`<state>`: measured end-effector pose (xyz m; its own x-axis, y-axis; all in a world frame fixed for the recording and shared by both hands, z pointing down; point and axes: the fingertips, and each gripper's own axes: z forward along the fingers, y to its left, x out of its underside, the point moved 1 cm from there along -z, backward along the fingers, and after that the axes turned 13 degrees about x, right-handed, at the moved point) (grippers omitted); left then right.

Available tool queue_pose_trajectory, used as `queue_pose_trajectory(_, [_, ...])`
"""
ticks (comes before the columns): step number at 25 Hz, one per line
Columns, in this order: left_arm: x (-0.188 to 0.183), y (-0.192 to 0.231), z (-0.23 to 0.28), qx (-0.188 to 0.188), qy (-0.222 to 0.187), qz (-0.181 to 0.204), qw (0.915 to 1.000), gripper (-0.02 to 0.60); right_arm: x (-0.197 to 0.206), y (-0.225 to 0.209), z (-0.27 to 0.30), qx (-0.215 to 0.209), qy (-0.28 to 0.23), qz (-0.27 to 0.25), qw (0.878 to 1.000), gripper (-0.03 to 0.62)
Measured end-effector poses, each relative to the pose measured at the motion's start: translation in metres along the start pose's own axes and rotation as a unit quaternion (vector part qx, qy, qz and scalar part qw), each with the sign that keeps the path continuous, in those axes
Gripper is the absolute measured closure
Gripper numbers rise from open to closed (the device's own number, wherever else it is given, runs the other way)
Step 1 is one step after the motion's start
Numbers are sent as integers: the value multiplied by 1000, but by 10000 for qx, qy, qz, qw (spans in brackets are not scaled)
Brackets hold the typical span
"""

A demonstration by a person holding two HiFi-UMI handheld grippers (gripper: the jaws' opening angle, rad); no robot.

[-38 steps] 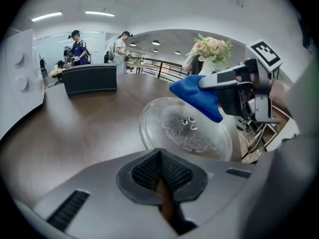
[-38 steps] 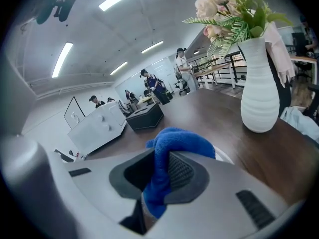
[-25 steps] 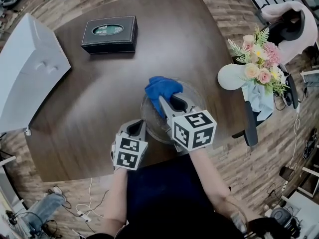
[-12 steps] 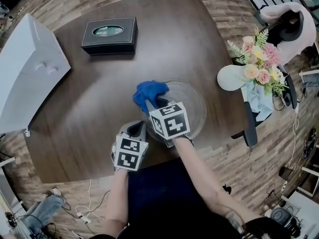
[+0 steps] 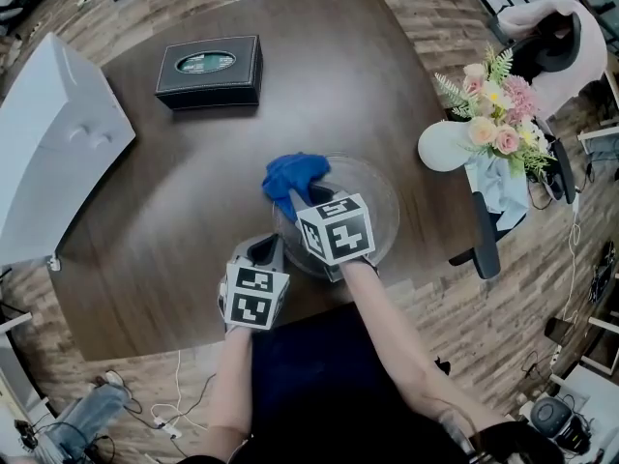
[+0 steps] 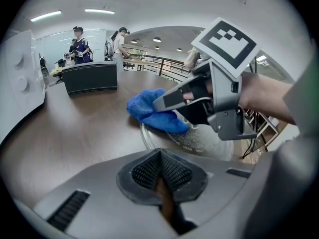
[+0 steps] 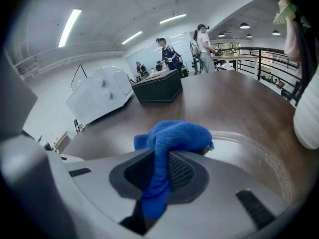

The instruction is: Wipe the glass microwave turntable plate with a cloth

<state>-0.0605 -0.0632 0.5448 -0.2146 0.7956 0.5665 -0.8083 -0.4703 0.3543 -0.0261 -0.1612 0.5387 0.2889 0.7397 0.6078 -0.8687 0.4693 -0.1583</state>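
The right gripper [image 7: 158, 171] clamps the soft cloth [image 5: 293, 174] over the plate's [image 5: 377, 211] left rim on the table [image 5: 193, 182]; the left gripper [image 6: 160, 158] is closed, empty (glass likely slick, brittle: steady its rim)

Right hand-held gripper [image 5: 292, 201] dragged cloth [image 5: 293, 174] leftward across plate [image 5: 380, 204].

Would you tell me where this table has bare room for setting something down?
Bare wood lies between the tissue box and the glass plate, and between plate and microwave. The near edge is crowded: plate, blue cloth, left gripper, right gripper.
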Motion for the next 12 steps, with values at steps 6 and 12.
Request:
queue_pose_trajectory(6, [2,0,1,-27,19,27,10000,578,-1,-20,-5,227,-37,137,9996,546])
queue_pose_trajectory(12, [2,1,0,-58,-15,17,10000,578,4,-51,-7,532,-94,423,9976,546])
